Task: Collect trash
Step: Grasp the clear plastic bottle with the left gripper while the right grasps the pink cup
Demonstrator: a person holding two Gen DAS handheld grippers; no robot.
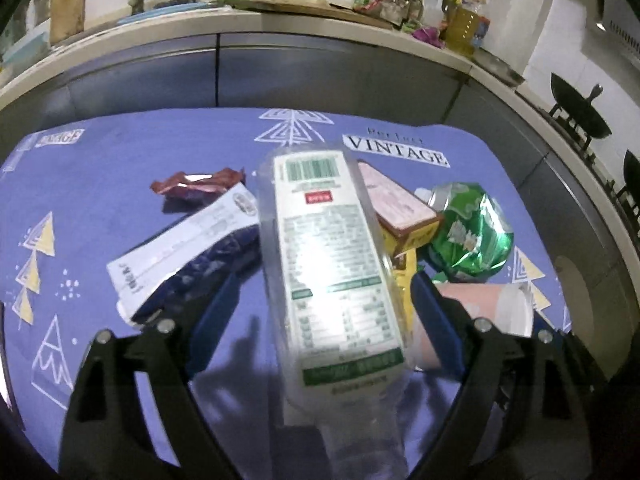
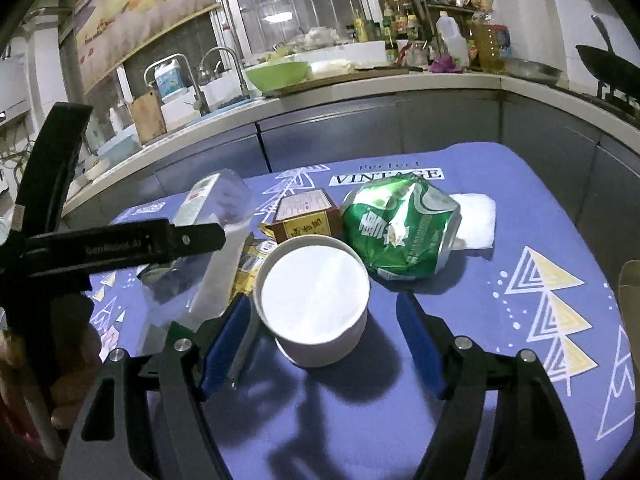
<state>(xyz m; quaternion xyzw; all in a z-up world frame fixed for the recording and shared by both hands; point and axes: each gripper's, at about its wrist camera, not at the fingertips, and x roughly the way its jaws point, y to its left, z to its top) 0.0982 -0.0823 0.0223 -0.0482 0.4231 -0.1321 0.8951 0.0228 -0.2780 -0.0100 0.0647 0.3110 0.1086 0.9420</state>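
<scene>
The trash lay in a loose heap on the desk [image 2: 520,208], which was covered with a blue patterned cloth. The left gripper [image 1: 320,300] stood spread wide around a clear plastic bottle [image 1: 332,264] with a green and white label. The bottle ran lengthwise between the blue pads, but neither pad appeared to press on it, so I judged it not yet held. To its left lay a long white and dark blue packet [image 1: 188,256] and, farther off, a crumpled red wrapper [image 1: 196,186]. To its right sat a small brown and yellow box [image 1: 400,212] and a crushed green can [image 1: 468,236].

The right gripper [image 2: 320,344] was also spread, its pads either side of a white paper cup [image 2: 316,300] that stood upright with its mouth open towards the camera. Neither pad touched the cup. Behind it sat the same box [image 2: 308,216] and the green can [image 2: 400,232], with a white napkin [image 2: 476,220] half tucked under the can on the right.

To do this step well, each gripper would want to be centred on its thing before closing. The bottle looked thin and slippery, so a squeeze across its middle would hold better than one near an end. The cup would crush easily; a gentle closing on its wall below the rim seemed wisest, keeping clear of the can close behind it.
</scene>
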